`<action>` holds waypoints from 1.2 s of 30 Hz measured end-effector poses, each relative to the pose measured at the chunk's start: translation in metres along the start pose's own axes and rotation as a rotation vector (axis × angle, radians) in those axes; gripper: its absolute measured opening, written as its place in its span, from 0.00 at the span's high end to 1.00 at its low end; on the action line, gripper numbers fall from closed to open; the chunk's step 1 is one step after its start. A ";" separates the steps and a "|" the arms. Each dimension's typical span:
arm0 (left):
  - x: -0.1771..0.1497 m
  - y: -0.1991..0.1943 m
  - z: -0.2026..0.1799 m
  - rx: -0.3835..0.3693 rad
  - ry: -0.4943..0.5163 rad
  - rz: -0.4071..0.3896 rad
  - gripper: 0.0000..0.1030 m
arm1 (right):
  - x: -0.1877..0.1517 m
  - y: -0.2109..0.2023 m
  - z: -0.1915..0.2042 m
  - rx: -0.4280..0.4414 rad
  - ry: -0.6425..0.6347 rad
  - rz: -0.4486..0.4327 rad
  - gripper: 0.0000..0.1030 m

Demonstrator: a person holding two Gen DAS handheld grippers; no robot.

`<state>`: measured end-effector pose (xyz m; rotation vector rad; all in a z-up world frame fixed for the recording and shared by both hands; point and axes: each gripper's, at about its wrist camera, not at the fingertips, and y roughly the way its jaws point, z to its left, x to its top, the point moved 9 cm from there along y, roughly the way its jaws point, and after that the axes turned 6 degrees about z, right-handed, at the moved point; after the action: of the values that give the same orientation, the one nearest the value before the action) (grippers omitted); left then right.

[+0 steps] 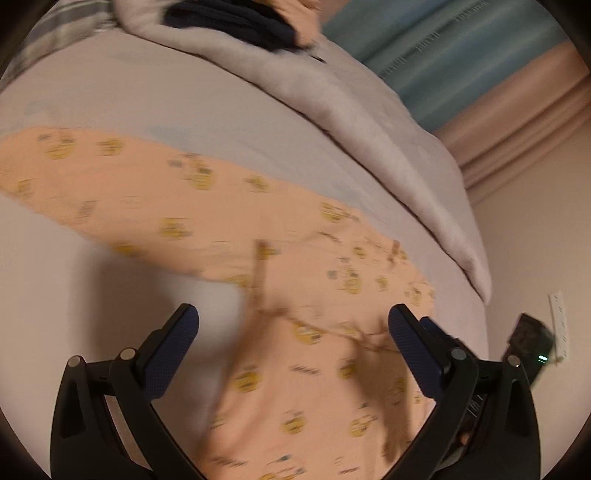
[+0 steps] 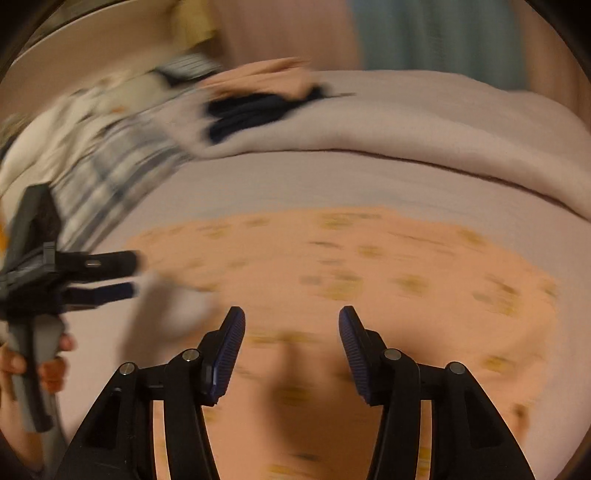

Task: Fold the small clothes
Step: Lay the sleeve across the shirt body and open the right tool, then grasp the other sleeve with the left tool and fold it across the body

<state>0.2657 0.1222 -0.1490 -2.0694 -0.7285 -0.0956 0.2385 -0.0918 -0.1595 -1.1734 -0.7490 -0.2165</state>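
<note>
Left wrist view: peach garment [image 1: 258, 229] with small yellow prints lies spread on the pale bed sheet [image 1: 166, 96], one long part stretching away to the left, the wider part reaching under the camera. Left claw [image 1: 293, 325] stands wide open above the garment; nothing between its blue pads, and neither pad presses on the cloth. A thin seam or cord line crosses the fabric between the fingers; too blurred to say which.

Beyond the garment, a grey blanket [image 1: 369, 122] is bunched along the far side of the sheet. On the blanket, farther from the garment, sits a dark navy cloth [image 1: 236, 18] with a peach piece beside it. Teal and pink curtains [image 1: 480, 66] hang behind the blanket.

Right wrist view: heavy motion blur. Right claw [image 2: 291, 325] is partly open over the near part of the peach garment [image 2: 369, 266]; its fingers are apart, nothing gripped. Left of the garment, the left claw [image 2: 129, 273] is seen from the side, carried by a hand [image 2: 44, 365] on its grey handle, its two fingers apart and just beside the garment's left edge.

Beyond the garment's left end, a heap of clothes [image 2: 110, 147], plaid and white pieces, rests on the bed. No box, basket or other container shows; the clothes lie loose on the bedding.
</note>
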 end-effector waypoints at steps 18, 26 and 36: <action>-0.009 0.099 -0.008 0.061 0.118 0.128 0.26 | -0.043 0.018 -0.110 -0.118 0.320 0.048 0.79; -0.002 0.028 0.047 0.008 -0.030 0.012 0.20 | -0.033 -0.010 -0.071 -0.061 0.296 -0.022 0.58; 0.028 -0.050 0.183 0.089 -0.346 -0.178 0.20 | -0.037 -0.009 -0.039 0.055 0.248 -0.026 0.41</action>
<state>0.2243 0.2998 -0.2094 -1.9536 -1.1070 0.1968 0.2224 -0.1383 -0.1828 -1.0619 -0.5487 -0.3541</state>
